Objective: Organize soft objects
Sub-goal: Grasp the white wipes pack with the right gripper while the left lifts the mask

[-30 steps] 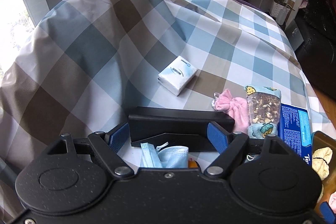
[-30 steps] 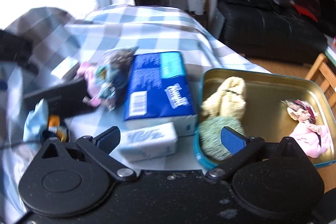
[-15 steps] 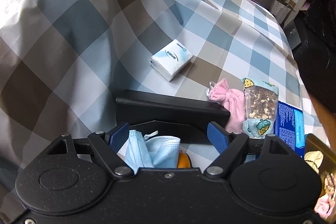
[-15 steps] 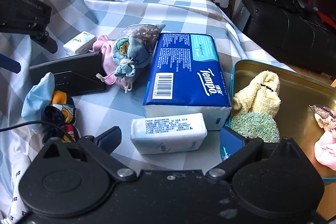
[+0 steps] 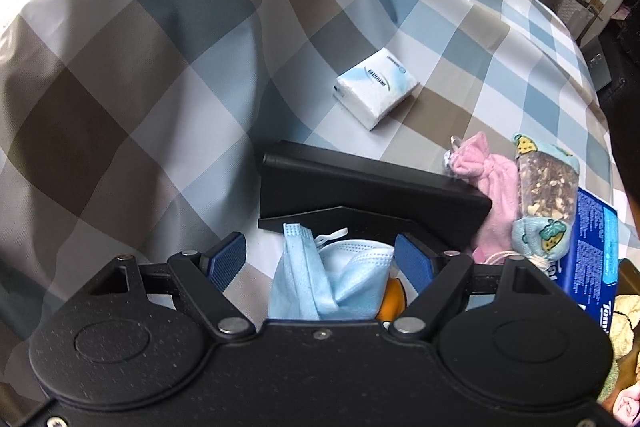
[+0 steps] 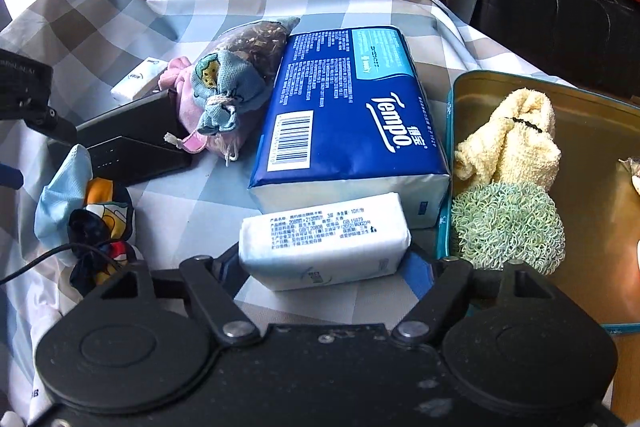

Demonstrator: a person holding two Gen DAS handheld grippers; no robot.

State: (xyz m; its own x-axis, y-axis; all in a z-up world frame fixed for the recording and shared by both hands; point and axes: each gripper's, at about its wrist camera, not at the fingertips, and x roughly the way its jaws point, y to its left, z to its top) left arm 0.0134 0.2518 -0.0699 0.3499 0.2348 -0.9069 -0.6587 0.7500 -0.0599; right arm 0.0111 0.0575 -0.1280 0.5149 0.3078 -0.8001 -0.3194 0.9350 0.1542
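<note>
My right gripper [image 6: 324, 267] is low over the checked cloth, and its jaws are closing on a white tissue pack [image 6: 324, 239]. The pads touch the pack's two ends. To its right stands a gold tin [image 6: 592, 227] holding a yellow towel [image 6: 516, 135] and a green looped cloth [image 6: 508, 223]. My left gripper [image 5: 320, 261] stands open over a crumpled blue face mask [image 5: 316, 279]. The mask lies between the fingers, and the left pad is clear of it. An orange patterned cloth [image 6: 104, 223] lies partly under the mask.
A black box [image 5: 360, 191] lies just beyond the mask. Past it are a small tissue pack [image 5: 376, 87], a pink cloth [image 5: 492, 179] and a filled sachet bag [image 5: 544, 195]. A large blue Tempo pack [image 6: 348, 107] sits against the tin. A thin black cable [image 6: 40, 263] crosses the left.
The right gripper sank toward the white tissue pack and its jaws narrowed onto the pack's ends. The left gripper dropped closer to the face mask, jaws unchanged.
</note>
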